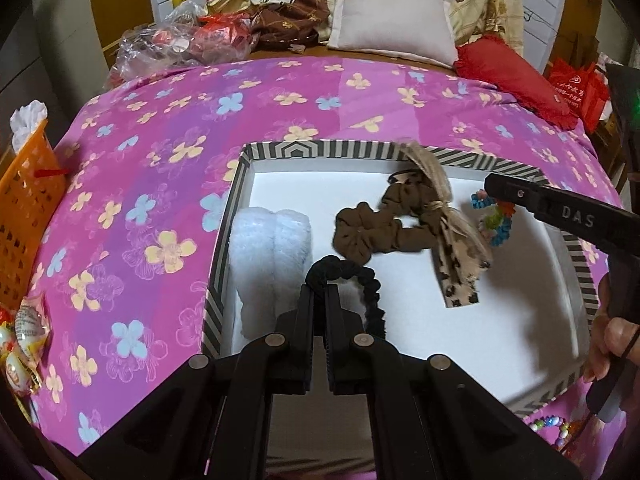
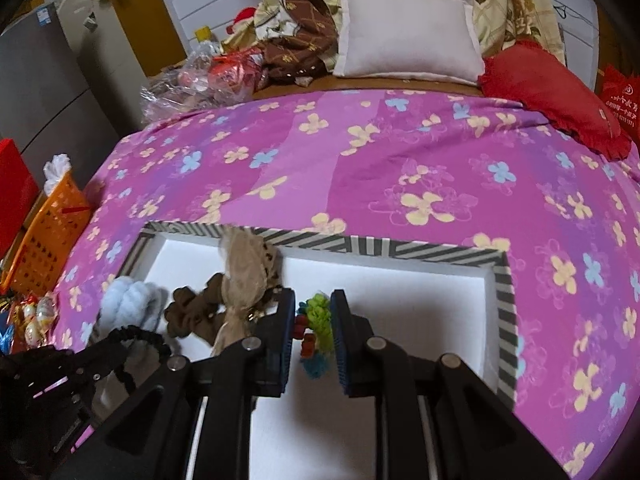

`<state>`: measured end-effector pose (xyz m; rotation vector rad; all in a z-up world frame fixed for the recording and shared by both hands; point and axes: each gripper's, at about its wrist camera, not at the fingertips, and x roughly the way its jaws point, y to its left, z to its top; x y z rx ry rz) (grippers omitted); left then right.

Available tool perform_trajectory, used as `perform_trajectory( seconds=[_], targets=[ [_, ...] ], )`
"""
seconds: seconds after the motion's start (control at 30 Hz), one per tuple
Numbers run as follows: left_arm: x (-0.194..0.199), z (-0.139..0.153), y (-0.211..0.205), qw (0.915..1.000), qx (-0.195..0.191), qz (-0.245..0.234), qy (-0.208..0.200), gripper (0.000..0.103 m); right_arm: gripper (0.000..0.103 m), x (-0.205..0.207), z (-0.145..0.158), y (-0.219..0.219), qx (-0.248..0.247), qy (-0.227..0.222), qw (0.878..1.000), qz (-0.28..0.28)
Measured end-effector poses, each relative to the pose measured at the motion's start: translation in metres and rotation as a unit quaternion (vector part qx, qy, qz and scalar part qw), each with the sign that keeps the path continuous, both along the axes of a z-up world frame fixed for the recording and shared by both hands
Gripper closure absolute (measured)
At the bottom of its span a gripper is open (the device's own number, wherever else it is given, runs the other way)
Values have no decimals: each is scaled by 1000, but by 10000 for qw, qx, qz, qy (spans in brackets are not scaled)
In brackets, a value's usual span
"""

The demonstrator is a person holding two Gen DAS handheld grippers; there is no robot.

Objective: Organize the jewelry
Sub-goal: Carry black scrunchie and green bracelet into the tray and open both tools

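Both grippers hang over the striped box (image 1: 304, 149): the left gripper (image 1: 319, 292) is clamped shut on the black scrunchie (image 1: 360, 280), which trails toward four o'clock, while the right gripper (image 2: 311, 308), narrowly parted, pinches the colourful scrunchie (image 2: 316, 320), its length running six o'clock.

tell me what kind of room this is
Most likely a bedroom: the striped box sits on a bed with a pink floral bedspread, and a white pillow and a red cushion lie at its far end.
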<state>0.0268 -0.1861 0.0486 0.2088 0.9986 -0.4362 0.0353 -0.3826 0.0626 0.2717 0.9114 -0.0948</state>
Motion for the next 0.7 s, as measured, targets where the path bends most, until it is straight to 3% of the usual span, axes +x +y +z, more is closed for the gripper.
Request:
perform_trajectory(
  seconds=[0.37,0.47,0.7],
  targets=[
    [7,-8,0,9999,104,91,30,103,84,14,-20,-8,439,54,9990,-107],
    [6,-6,2,9999,48,141,-33,103,75,11,-18,-10,514,27,9985,-168],
    [2,0,9,9997,-125,192,-10,87,75,-3,-11,-14,539,18,9984,-175]
  ],
)
